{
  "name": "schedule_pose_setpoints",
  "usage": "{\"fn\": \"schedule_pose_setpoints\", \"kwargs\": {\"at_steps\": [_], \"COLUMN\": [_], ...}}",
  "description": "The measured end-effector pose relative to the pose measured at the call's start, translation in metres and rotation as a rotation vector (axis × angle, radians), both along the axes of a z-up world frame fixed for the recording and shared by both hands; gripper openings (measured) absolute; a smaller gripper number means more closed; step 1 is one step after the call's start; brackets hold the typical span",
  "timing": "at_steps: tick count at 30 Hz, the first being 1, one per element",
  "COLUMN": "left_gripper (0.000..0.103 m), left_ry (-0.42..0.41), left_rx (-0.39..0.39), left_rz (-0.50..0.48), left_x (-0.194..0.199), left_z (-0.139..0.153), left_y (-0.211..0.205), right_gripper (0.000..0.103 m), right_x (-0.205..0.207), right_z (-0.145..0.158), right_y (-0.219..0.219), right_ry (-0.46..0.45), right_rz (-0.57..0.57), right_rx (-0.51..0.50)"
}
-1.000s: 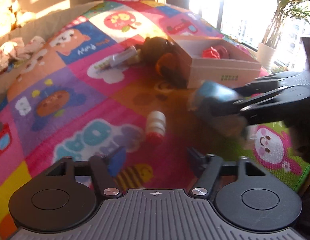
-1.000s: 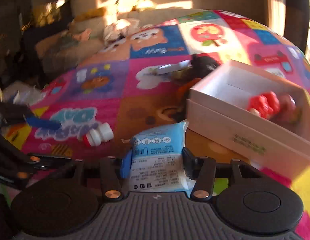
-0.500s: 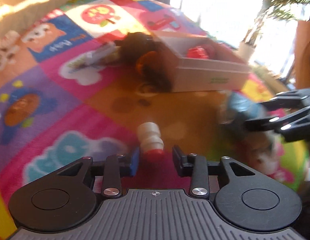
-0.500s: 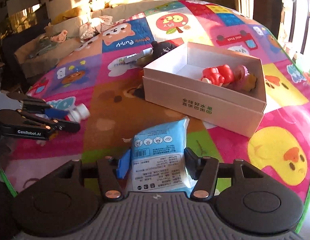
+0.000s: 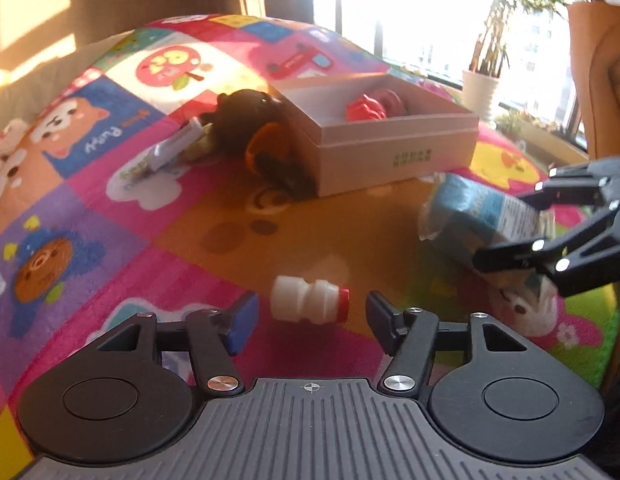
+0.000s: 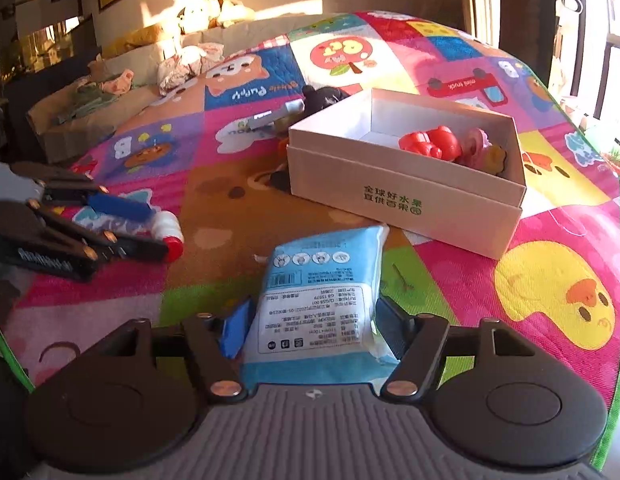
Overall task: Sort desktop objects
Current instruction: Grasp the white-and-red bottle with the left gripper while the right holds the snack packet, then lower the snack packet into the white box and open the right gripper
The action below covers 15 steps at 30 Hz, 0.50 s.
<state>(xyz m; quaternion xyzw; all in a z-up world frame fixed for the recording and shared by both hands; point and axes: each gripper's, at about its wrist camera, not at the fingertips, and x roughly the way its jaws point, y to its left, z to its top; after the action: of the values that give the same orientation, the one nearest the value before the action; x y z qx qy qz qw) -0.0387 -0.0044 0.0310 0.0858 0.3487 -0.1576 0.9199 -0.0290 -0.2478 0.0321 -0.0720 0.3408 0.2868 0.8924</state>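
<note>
left gripper jaws opening, wide, with the small white bottle lying on its side on the mat between the fingers, untouched. right gripper jaws opening around the blue tissue pack, short of the white box. best to centre the bottle's body before closing, then lift clear.

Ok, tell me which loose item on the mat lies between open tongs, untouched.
The small white plastic bottle with the red cap; the blue-and-white tissue packet fills its tongs.
</note>
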Motion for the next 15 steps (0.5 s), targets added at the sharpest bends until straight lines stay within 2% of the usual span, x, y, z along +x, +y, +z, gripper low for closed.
{"fn": "schedule_pose_setpoints", "kwargs": {"at_steps": [4,5,6,10,12,15], "left_gripper": [0.056,0.048,0.048,0.048,0.048,0.048], "left_ry": [0.000,0.000,0.000,-0.028,-0.089,-0.245], "left_rx": [0.018,0.011,0.017,0.008,-0.017,-0.036], "left_rz": [0.036,0.037,0.031,-0.019,-0.034,-0.061], "left_x": [0.009,0.010,0.008,-0.006,-0.010,-0.009], "left_z": [-0.009,-0.009,-0.007,0.011,0.036,0.082], "left_y": [-0.003,-0.004,-0.007,-0.016,-0.019,-0.028], "right_gripper": [0.065,0.061,0.053,0.050,0.050,0.050], "right_x": [0.004,0.006,0.009,0.010,0.008,0.004], "right_z": [0.000,0.000,0.000,0.011,0.029,0.073], "right_y": [0.004,0.005,0.006,-0.003,-0.019,-0.045], "right_ry": [-0.021,-0.016,-0.005,0.044,0.052,-0.016], "right_rz": [-0.012,-0.018,-0.021,0.008,0.008,-0.018], "right_rx": [0.022,0.024,0.020,0.021,0.059,0.155]}}
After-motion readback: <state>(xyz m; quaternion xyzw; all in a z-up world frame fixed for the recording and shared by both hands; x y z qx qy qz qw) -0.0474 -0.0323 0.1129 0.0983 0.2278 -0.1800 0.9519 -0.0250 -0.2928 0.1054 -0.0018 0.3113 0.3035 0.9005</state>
